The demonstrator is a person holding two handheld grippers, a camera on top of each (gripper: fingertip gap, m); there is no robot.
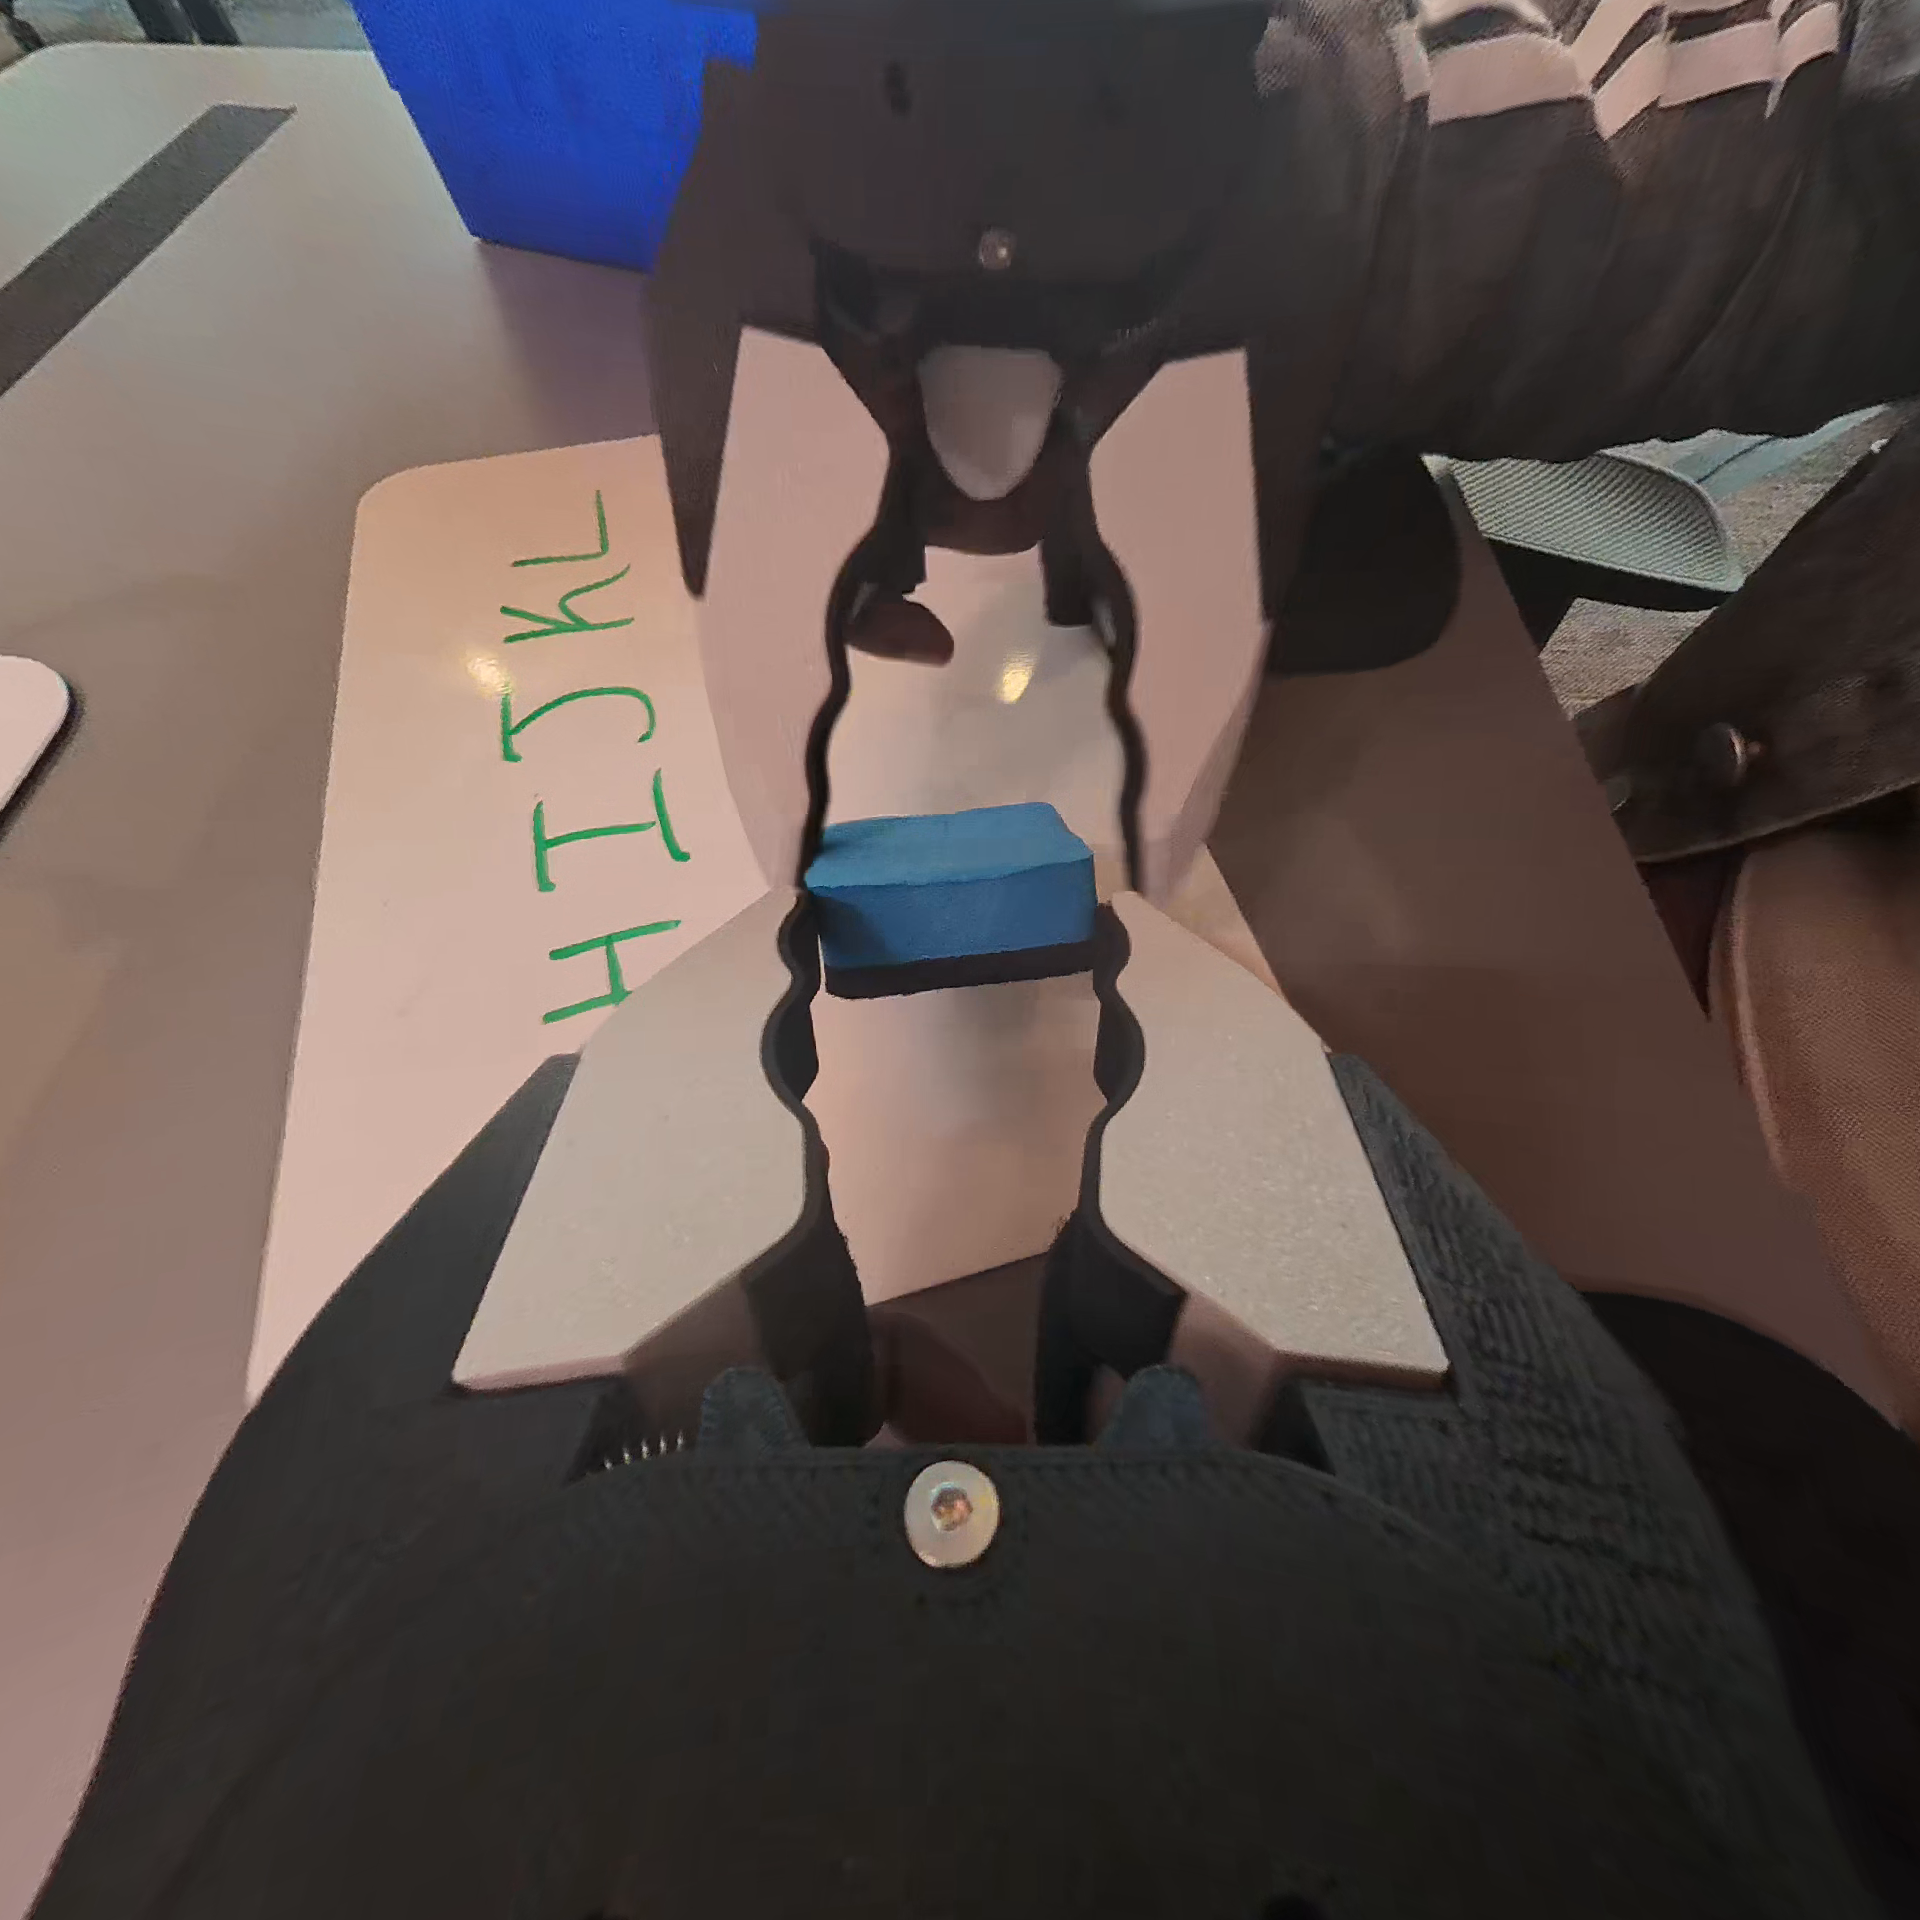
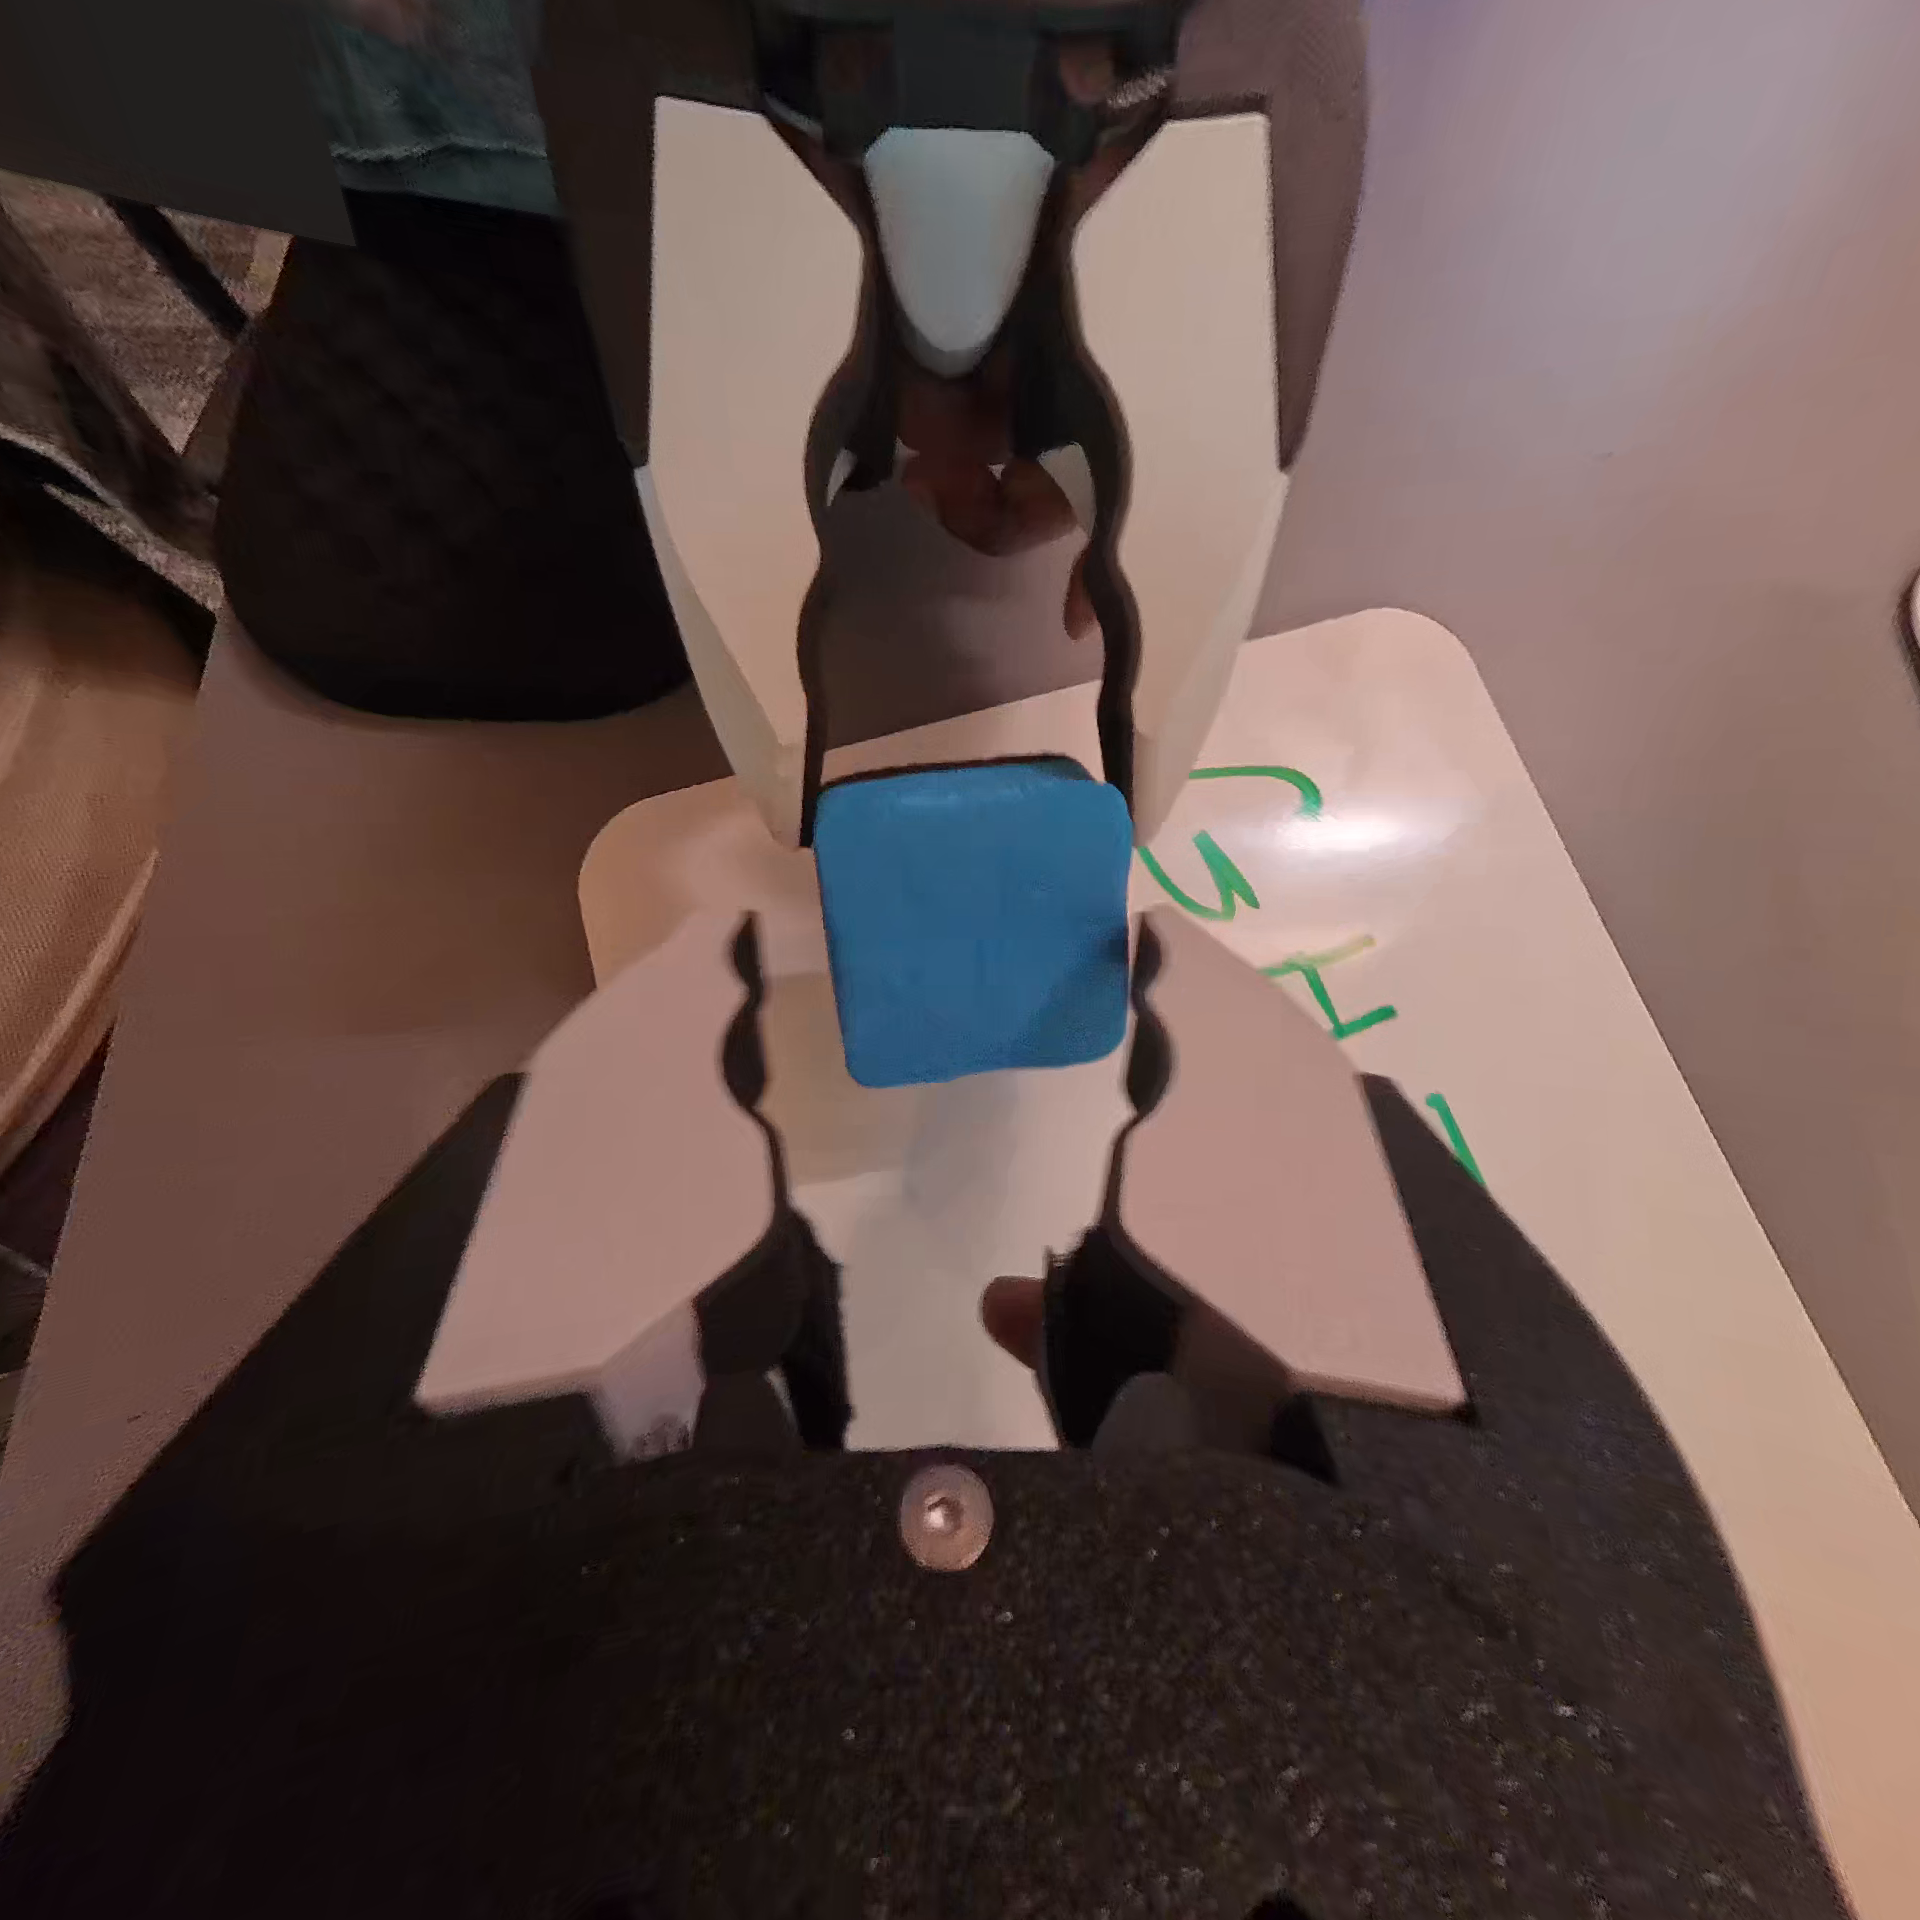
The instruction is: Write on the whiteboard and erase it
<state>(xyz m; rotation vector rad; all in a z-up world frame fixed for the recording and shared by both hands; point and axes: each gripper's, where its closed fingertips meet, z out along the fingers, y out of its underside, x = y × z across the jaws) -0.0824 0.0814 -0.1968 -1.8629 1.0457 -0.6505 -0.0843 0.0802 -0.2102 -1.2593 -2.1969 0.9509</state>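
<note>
Erasing step in hand: the left tongs point(image 1: 954, 904) appear clamped on the blue eraser point(image 1: 951, 894), which rests on the whiteboard point(image 1: 436, 727) beside the green letters point(image 1: 592, 748), while the right tongs point(image 2: 940, 925) stand spread loosely around it; the next move calls for sweeping it across those letters.

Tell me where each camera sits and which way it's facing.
Left wrist view: on the left tongs, facing across the whiteboard at the blue eraser; right tongs and a sleeve opposite.
Right wrist view: on the right tongs, facing down at the eraser; left tongs opposite.
Shared: eraser, whiteboard, green writing, both tongs.
</note>
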